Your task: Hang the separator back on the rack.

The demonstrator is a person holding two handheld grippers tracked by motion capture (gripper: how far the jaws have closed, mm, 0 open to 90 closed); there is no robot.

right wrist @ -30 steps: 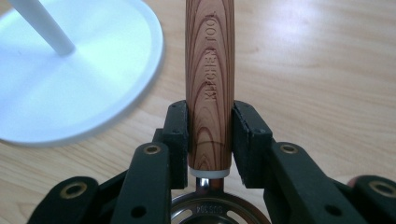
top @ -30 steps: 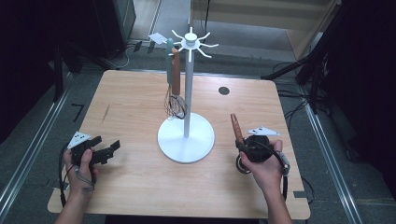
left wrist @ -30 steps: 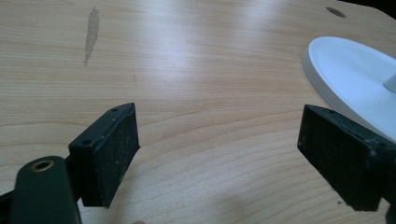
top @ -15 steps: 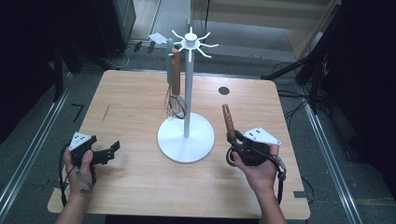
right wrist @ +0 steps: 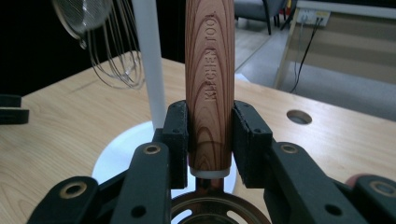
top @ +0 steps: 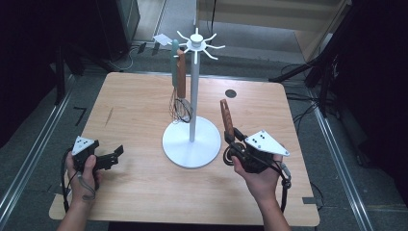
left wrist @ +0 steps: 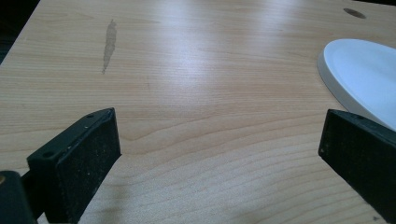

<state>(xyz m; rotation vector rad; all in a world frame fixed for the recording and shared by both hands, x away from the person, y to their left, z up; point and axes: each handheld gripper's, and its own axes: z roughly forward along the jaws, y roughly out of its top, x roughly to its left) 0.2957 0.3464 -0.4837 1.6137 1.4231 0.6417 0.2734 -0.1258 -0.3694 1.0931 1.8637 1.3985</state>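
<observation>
The pale wood-grain tabletop point(top: 144, 106) is smooth, with rounded corners, a dull grey smear well to the left of the stand and a small dark round hole point(top: 231, 93) behind and to the right of it. The landmark is a white hanging stand point(top: 194, 91): a flat round disc base, a slim upright pole and a crown of thin curved hooks at the top.

Well to the left of the stand's base, the left gripper point(top: 114, 155) sits low over the tabletop in the person's left hand point(top: 82, 178). Its two blocky black jaws, faced with grainy matte pads, stand wide apart with nothing between them; in the left gripper view the base's white edge point(left wrist: 359, 74) lies just beyond the right-hand jaw.

From the hooks on the stand's left side hang a green-handled utensil point(top: 174, 62) and a wooden-handled wire whisk point(top: 181, 82), its thin wire loops just above the base.

Just right of the base, the right gripper point(right wrist: 210, 135) is clamped on a kitchen tool's rounded wooden handle point(right wrist: 209, 84), strongly grained and engraved "KITCHEN TOOL". The handle points up and away, tilted slightly toward the pole. A white collar and a round metal ring sit below the jaws.
</observation>
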